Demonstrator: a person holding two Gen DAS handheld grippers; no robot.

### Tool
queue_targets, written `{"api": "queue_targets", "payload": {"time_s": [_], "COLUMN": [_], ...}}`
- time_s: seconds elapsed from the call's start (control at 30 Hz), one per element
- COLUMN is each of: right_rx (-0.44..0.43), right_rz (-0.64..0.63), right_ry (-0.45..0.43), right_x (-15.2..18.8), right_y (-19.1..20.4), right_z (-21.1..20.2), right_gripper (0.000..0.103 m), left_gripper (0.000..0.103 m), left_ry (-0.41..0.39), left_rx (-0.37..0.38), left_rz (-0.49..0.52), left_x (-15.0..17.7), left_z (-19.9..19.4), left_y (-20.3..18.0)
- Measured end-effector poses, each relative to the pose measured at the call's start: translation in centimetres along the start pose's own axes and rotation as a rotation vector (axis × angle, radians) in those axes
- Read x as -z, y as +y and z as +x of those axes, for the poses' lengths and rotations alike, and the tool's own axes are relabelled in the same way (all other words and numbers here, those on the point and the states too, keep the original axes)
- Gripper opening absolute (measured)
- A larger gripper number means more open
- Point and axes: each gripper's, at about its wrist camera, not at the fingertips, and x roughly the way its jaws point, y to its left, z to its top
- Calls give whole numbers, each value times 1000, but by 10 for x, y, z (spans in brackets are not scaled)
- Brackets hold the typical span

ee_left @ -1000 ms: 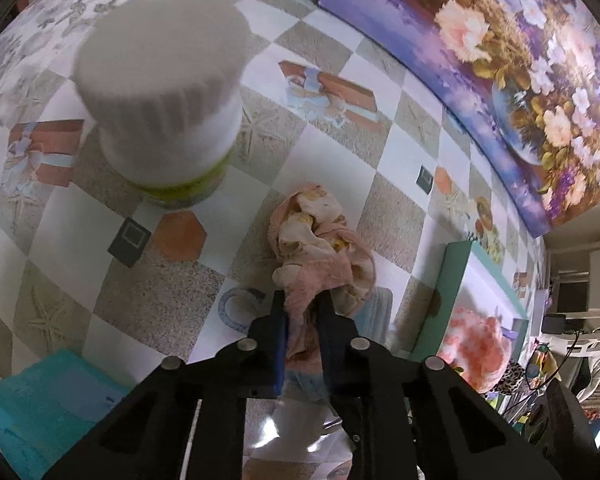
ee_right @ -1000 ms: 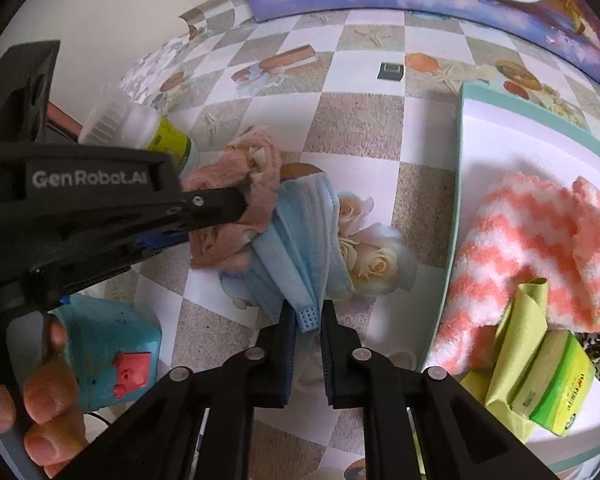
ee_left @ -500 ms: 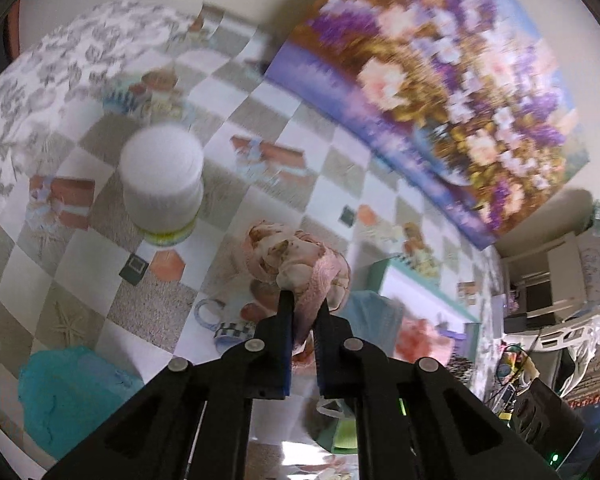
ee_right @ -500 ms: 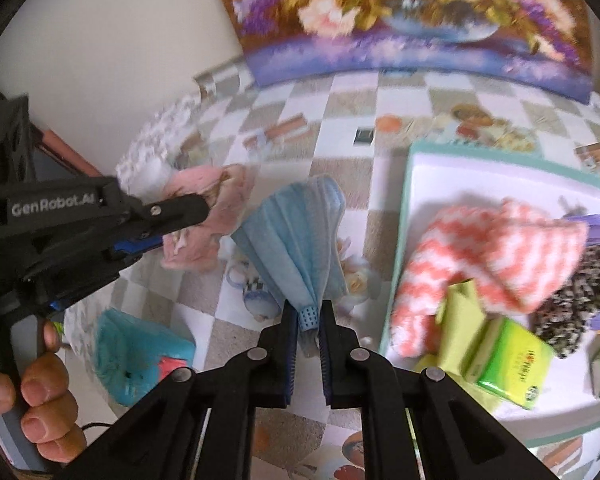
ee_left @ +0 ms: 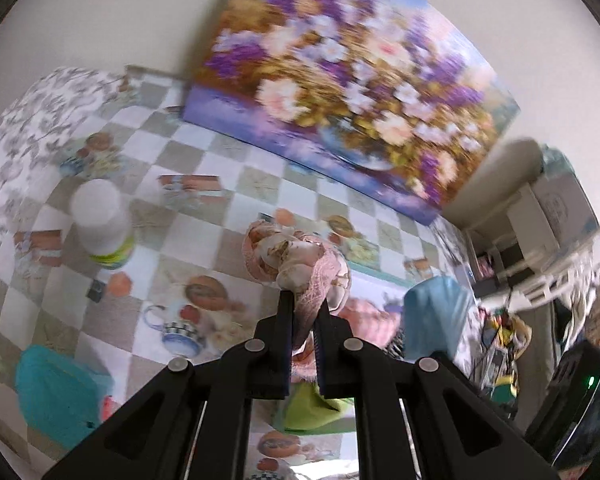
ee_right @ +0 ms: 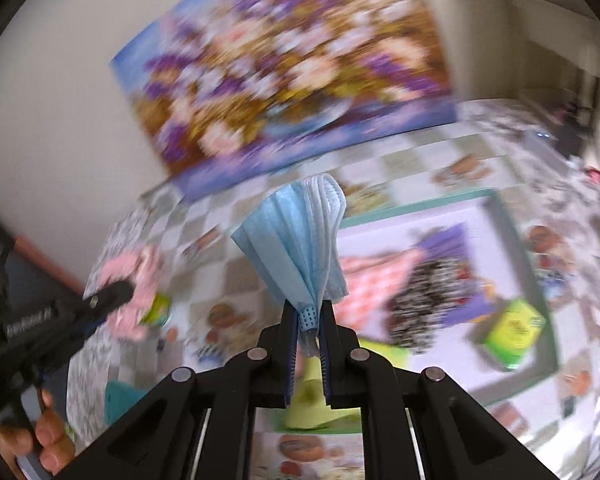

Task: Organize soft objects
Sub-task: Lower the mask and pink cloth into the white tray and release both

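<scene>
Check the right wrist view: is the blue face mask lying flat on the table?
No, the right claw pinches the blue face mask, which hangs above the table.

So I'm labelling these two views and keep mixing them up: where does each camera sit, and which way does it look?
Left wrist: on the left gripper, looking down along its fingers at the pink cloth it grips, over the table.
Right wrist: on the right gripper, looking down at the blue mask it grips, above the tray; a hand shows.
Shared: painting, cloth, mask.
</scene>
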Motion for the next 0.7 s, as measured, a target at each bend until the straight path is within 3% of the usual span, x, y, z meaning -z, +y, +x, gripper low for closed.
{"api": "queue_targets", "payload": {"time_s": [0.17, 0.27, 0.5, 0.7], "right_rx": [163, 211, 228, 212], "right_rz": [102, 147, 217, 205], "right_ry": [-38, -13, 170, 265], "right_x": [-9, -10, 5, 19], "right_y": [-52, -74, -106, -108], "right_z": [-13, -10, 33, 63], "right_gripper": [11, 11, 11, 11], "left_gripper": [9, 9, 9, 9], "left_ry": [68, 104, 281, 369], "left_rx": [51, 52, 18, -37], "left_rz": [89, 146, 194, 159], "left_x": [19, 32, 67, 83], "left_z": [19, 33, 91, 128], "left_y": [-38, -59, -76, -64]}}
